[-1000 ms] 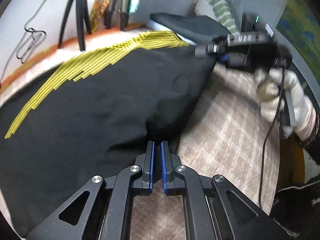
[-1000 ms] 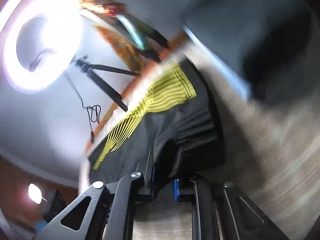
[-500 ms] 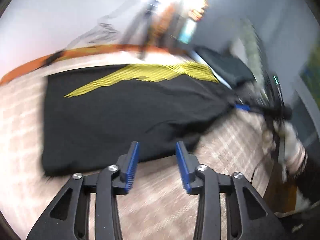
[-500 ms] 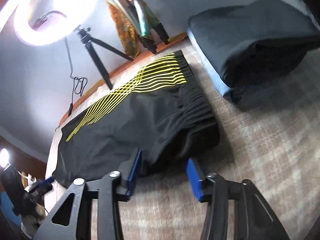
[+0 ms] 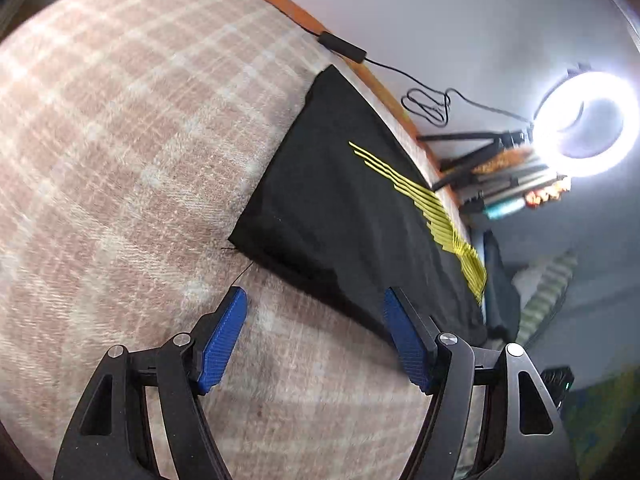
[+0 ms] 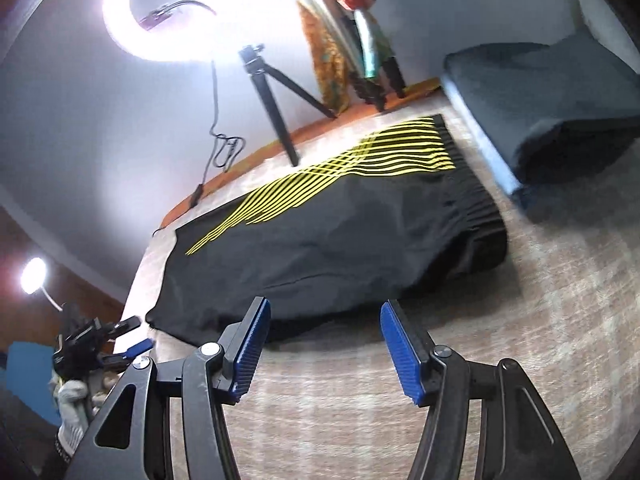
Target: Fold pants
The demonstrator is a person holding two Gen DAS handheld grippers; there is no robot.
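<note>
Pants [image 5: 352, 216], black with yellow stripes, lie flat on the plaid bed cover [image 5: 120, 160] in the left wrist view, long axis running from upper left to lower right. The left gripper [image 5: 316, 336] is opening, its blue fingers [image 5: 222, 340] wide and empty over the cover; a second ago they were pinched shut at the cloth's edge.

In the right wrist view the pants [image 6: 340, 236] stretch from lower left to the waistband at upper right, apparently folded double. The right gripper [image 6: 324, 344] is opening too, nothing between its fingers [image 6: 250, 346], which earlier clamped the fabric. A ring light [image 6: 168, 12] glares behind.
</note>
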